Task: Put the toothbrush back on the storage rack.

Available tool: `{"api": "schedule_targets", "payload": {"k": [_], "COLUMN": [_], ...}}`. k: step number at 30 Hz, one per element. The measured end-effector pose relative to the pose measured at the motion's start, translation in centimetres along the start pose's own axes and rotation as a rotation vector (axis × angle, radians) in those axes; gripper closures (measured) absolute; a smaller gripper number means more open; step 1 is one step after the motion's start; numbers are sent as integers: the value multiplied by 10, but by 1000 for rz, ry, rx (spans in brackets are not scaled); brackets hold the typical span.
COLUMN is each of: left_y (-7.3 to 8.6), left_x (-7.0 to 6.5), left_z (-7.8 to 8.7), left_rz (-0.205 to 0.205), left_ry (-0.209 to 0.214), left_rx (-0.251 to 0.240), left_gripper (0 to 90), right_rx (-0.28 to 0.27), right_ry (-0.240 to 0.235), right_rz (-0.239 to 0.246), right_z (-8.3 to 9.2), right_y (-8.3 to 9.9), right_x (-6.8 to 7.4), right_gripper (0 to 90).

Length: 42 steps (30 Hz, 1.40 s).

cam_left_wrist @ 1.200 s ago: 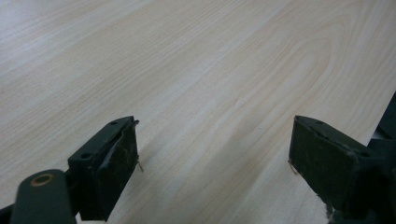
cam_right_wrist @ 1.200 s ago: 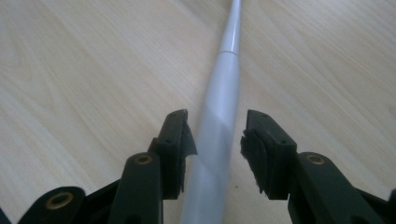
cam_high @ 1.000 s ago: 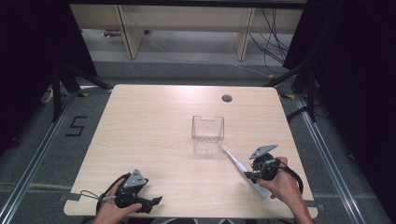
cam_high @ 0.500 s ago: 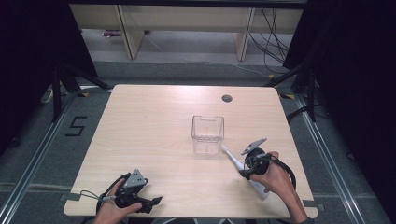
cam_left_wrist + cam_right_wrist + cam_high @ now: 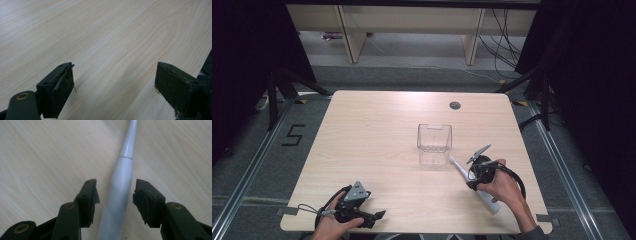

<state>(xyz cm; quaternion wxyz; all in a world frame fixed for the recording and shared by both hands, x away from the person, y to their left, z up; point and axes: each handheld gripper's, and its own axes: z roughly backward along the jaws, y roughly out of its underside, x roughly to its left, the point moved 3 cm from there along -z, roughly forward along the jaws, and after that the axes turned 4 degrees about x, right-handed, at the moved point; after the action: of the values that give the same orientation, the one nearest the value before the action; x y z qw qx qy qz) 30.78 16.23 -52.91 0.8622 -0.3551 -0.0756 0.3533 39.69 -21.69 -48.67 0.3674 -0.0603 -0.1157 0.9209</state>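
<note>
Toothbrush, a white electric one, lies flat on the wooden counter at the right front, slim neck pointing toward the clear plastic box in the middle and just about reaching its near corner. Our right hand comes in from the bottom right and rests over the thick handle end, with the right tool angled down and leftward across the brush body. In the right gripper view the two black jaws straddle the white handle with a gap on each side, so they're spread around it and not pinching; they've just been opening a bit more.

Our left hand sits at the near left edge of the counter, well apart from the brush, holding the left tool low and roughly level, pointing right. In the left gripper view its jaws stand wide apart over bare wood.
</note>
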Motion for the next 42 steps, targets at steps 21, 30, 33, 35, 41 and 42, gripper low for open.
{"api": "schedule_targets", "payload": {"k": [21, 30, 33, 35, 41, 42], "left_y": [-1, -1, -1, -1, -1, -1], "left_x": [-1, -1, 0, -1, 0, 0], "left_z": [1, 1, 1, 2, 1, 1], "left_rz": [-5, -5, -18, -22, -22, -20], "left_ry": [6, 7, 1, 10, 0, 0], "left_rx": [-3, -8, 8, 10, 9, 7], "left_gripper": [149, 149, 149, 149, 149, 149], "right_rx": [105, 167, 213, 232, 288, 291], "right_ry": [-27, -35, -27, -25, -31, -30], "right_rz": [-10, -8, -7, 16, 59, 57], "right_z": [-17, -18, -18, -19, -21, -22], "right_y": [-4, -6, -9, -10, -15, -16], "right_x": [-8, -12, -12, -15, -20, -20], "right_gripper": [615, 653, 656, 656, 659, 659]}}
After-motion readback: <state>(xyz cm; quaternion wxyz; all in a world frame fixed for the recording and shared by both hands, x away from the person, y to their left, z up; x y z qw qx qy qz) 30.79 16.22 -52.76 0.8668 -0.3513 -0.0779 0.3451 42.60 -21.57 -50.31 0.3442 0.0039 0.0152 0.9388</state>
